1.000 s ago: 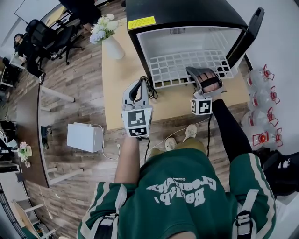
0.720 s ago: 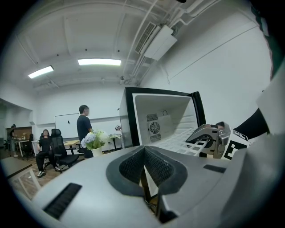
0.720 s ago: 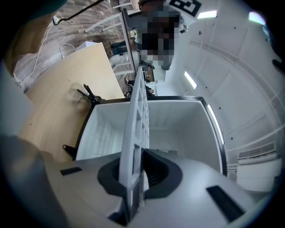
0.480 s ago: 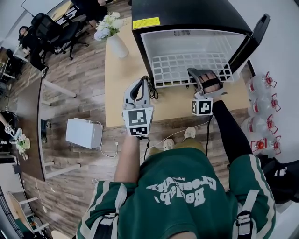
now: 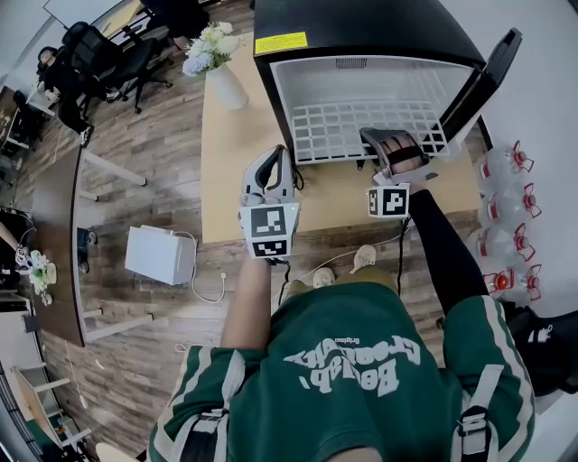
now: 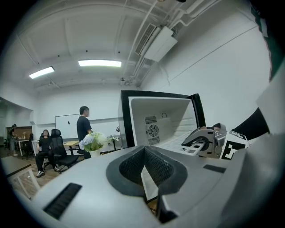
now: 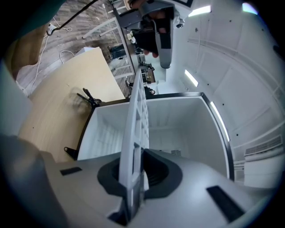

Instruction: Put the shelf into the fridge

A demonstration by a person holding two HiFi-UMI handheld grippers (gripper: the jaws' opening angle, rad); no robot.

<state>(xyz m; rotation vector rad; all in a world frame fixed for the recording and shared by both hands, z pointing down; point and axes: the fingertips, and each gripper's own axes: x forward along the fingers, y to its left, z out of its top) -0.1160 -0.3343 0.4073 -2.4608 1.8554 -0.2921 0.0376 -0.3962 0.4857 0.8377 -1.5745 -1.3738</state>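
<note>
1. Currently your left arm, bare at the forearm, reaches forward over the worktop (image 5: pixel 230 171). It holds the left hand-held gripper (image 5: pixel 271 158) roughly level, just off the fridge's (image 5: pixel 361 23) left front corner. Its jaws are together and carry nothing.
2. Your right arm, in a black sleeve, stretches to the right part of the fridge mouth. The right hand-held gripper (image 5: pixel 377 137) points into the cavity, and its pads are clamped on the front edge of the shelf (image 5: pixel 352 126).
3. The shelf, a white grid, lies across the fridge's white interior with its front edge at the mouth. You cannot tell from these views whether it sits on any ledge. In the right gripper view its edge runs straight out between the pads.
4. Counting:
   - two hand-held grippers, each with one square-marker cube
   - one shelf
   - one black fridge with its door (image 5: pixel 492 68) swung open to the right
   - one white vase (image 5: pixel 226 90) of flowers on the worktop
   - one white box (image 5: pixel 161 255) on the floor
   - a cluster of clear jugs with red caps (image 5: pixel 506 203) beside the worktop, too overlapped to count surely
   - three people far back in the left gripper view, one standing
5. Writing: a yellow label (image 5: pixel 281 42) sits on the fridge top, its print too small to read. White lettering on your green shirt appears upside down, and you cannot read it with certainty.
</note>
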